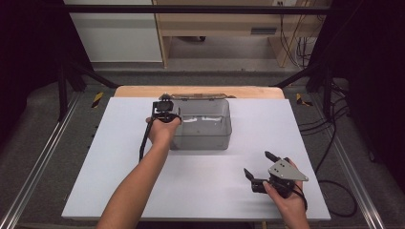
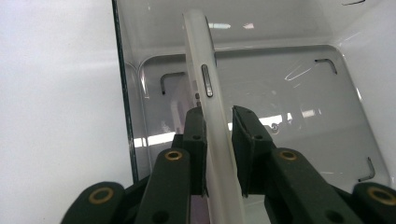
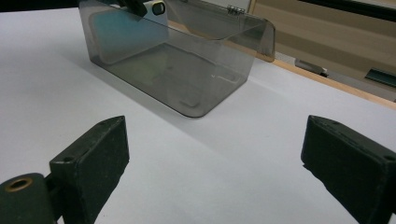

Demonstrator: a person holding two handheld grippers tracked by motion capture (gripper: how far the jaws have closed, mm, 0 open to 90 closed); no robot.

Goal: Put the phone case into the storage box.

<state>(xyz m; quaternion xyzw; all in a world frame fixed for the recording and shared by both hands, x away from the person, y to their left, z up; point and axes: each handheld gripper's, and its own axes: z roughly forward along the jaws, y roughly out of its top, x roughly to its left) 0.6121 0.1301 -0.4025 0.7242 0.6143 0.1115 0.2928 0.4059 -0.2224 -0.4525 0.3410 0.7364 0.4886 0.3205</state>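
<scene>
A left gripper (image 2: 217, 140) pinches a white-cased phone (image 2: 205, 84) edge-on over a clear plastic bin (image 1: 203, 125); a slipping grip risks a drop. The right gripper (image 1: 260, 168) rests wide open, empty.

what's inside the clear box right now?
A white phone in a frosted case, held on edge by the left gripper over the clear box, against its left wall. The box floor around it looks bare. The phone's lower end is hidden behind the jaws.
</scene>
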